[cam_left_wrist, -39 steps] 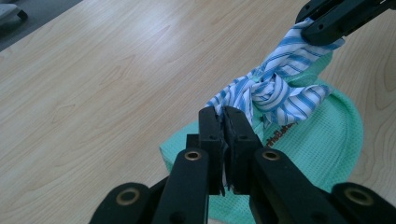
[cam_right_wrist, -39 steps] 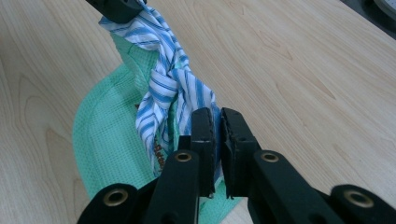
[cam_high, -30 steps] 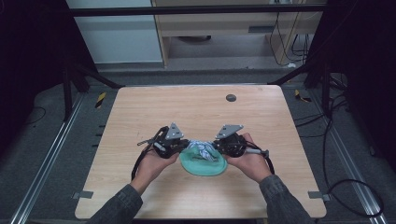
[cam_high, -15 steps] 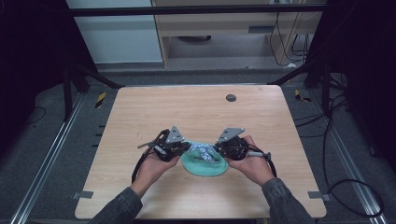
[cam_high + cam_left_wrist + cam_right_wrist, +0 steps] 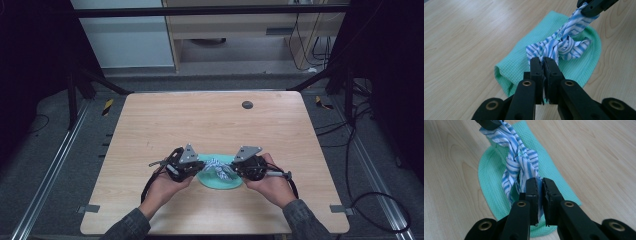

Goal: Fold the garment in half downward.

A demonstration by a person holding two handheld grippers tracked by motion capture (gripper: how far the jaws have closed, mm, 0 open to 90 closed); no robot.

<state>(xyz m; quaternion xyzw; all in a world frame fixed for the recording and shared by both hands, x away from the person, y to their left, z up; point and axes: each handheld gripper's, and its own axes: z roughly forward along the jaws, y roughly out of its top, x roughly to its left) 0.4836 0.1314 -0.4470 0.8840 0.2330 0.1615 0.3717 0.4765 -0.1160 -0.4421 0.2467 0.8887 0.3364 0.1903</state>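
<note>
A blue-and-white striped cloth (image 5: pixel 216 165) is knotted over a folded green waffle cloth (image 5: pixel 220 180) near the table's front middle. My left gripper (image 5: pixel 199 165) is shut on one end of the striped cloth (image 5: pixel 554 48), and its jaws pinch the fabric between them in the left gripper view (image 5: pixel 543 65). My right gripper (image 5: pixel 234 168) is shut on the other end (image 5: pixel 520 165), with fabric squeezed between its pads (image 5: pixel 539 186). The striped cloth runs from one gripper to the other with a knot in the middle, above the green cloth (image 5: pixel 574 67) (image 5: pixel 489 185).
The wooden table (image 5: pixel 210 120) has a round dark grommet (image 5: pixel 247 104) at its far middle. Cables trail from both grippers toward the front edge. Dark frames and floor cables surround the table.
Both grippers and the cloths have drifted slightly toward the front of the table; the grips are unchanged.
</note>
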